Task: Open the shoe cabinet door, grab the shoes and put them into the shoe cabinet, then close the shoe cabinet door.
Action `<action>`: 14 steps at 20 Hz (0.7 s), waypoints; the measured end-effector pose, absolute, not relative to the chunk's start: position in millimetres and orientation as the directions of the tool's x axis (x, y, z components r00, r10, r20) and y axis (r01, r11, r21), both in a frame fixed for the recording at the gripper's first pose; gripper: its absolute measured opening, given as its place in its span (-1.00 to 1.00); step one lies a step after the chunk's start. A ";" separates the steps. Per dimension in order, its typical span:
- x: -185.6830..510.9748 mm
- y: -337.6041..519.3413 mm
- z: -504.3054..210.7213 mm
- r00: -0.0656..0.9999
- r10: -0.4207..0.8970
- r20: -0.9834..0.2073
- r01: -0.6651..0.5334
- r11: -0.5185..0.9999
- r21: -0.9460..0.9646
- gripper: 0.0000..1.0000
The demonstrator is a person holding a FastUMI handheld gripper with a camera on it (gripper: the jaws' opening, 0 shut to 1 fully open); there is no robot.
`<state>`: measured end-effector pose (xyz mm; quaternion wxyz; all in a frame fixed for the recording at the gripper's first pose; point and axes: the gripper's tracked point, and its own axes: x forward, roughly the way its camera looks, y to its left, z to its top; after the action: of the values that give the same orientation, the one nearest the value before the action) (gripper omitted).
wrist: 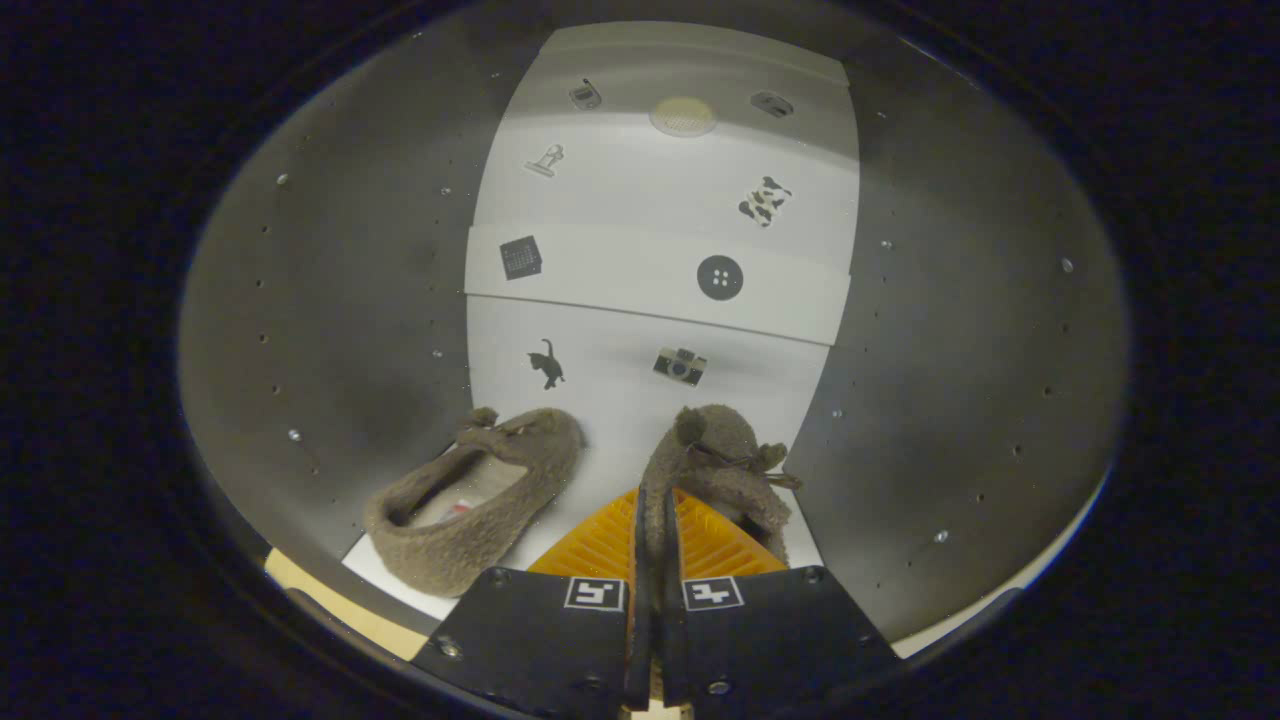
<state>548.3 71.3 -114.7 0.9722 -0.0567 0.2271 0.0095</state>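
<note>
Pinching 1 fuzzy brown fabric slipper [715,465] by its edge, the gripper [655,530] holds it inside the grey-walled cabinet [330,300]; the matching second slipper [470,495] lies left of it.

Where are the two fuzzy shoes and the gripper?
Loose shoe [480,500]: gripper view, on its side wall.
Held shoe [715,455]: gripper view, on its toe.
Gripper [655,520]: gripper view, between fingertips clamping the held shoe's rim.

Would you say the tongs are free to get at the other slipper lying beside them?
Probably not yet: the tongs are shut on the right slipper. The left slipper lies unobstructed on the shelf.
</note>
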 end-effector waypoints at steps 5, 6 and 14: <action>562.9 73.8 -139.0 0.885 -0.001 -0.465 -0.046 0.995 -0.090 -0.82; 565.2 76.6 -139.1 0.890 0.010 -0.457 -0.053 0.995 -0.081 -0.81; 545.9 73.9 -98.0 0.941 -0.070 -0.330 0.024 0.990 -0.141 0.04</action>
<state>545.9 73.9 -98.0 0.9829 -0.0677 0.1695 -0.0238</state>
